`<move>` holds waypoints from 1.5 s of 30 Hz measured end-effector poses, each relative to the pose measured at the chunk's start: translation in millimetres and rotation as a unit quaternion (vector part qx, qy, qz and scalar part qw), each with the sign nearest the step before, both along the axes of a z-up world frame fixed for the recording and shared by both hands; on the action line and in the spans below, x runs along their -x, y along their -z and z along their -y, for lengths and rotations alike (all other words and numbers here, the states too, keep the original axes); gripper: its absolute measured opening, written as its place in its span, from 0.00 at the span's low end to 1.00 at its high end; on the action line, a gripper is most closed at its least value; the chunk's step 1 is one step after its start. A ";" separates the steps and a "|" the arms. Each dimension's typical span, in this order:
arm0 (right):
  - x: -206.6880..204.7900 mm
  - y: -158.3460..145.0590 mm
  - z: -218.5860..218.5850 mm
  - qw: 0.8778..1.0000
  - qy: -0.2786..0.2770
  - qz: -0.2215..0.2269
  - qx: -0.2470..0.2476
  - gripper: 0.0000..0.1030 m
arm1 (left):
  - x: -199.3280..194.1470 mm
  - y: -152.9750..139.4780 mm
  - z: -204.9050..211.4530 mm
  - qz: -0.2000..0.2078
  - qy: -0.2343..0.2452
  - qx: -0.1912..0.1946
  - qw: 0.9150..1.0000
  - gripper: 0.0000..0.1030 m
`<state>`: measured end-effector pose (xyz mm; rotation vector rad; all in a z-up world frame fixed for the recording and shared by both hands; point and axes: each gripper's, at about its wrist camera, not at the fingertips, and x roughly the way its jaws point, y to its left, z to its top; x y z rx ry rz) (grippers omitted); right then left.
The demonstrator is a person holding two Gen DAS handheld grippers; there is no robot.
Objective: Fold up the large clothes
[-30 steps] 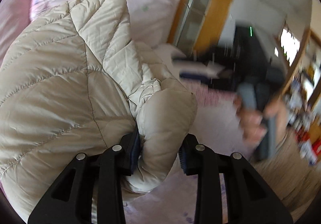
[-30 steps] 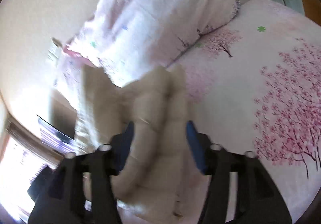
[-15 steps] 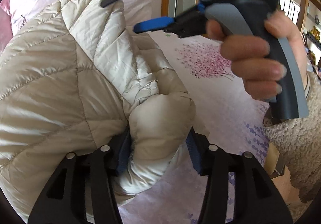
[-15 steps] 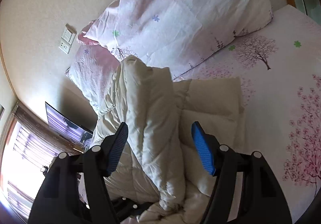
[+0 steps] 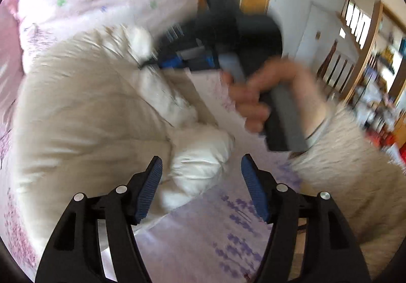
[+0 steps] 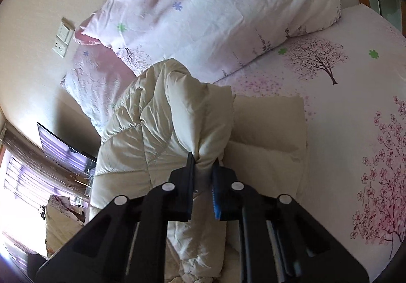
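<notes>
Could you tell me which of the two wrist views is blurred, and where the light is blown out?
Left wrist view: motion-smeared, the puffer jacket and the right gripper streaked, only the open left gripper crisp. Right wrist view: sharp on the jacket fold pinched by the gripper; the window at lower left is overexposed to white, and fisheye bending curves the wall.

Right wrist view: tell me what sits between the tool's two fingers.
A pinched fold of the cream jacket fills the narrow gap of the right tool; the right wrist view shows it.
</notes>
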<state>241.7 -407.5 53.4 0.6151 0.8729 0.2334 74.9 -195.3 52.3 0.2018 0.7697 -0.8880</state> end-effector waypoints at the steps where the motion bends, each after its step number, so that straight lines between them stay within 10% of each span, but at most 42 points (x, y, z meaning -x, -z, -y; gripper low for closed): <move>1: -0.7 1.4 0.8 1.000 -0.001 -0.003 0.002 0.12 | -4.6 -13.8 -16.7 0.005 -0.018 0.017 1.000 0.64; 11: -3.5 10.2 6.0 1.000 -0.004 -0.025 0.012 0.14 | -98.1 -34.6 -97.8 0.035 -0.193 0.001 0.981 0.64; 33: -1.4 49.7 41.2 0.994 0.051 -0.099 0.008 0.16 | -132.4 29.2 -33.0 -0.004 -0.120 -0.085 0.989 0.66; 38: 26.9 22.8 32.0 0.993 0.076 -0.052 0.067 0.37 | -128.3 26.4 -39.4 0.003 -0.125 -0.077 0.989 0.67; 45: 100.6 -12.5 -1.1 0.991 0.035 0.064 0.110 0.38 | -90.1 5.8 -50.9 0.026 -0.115 -0.046 0.992 0.67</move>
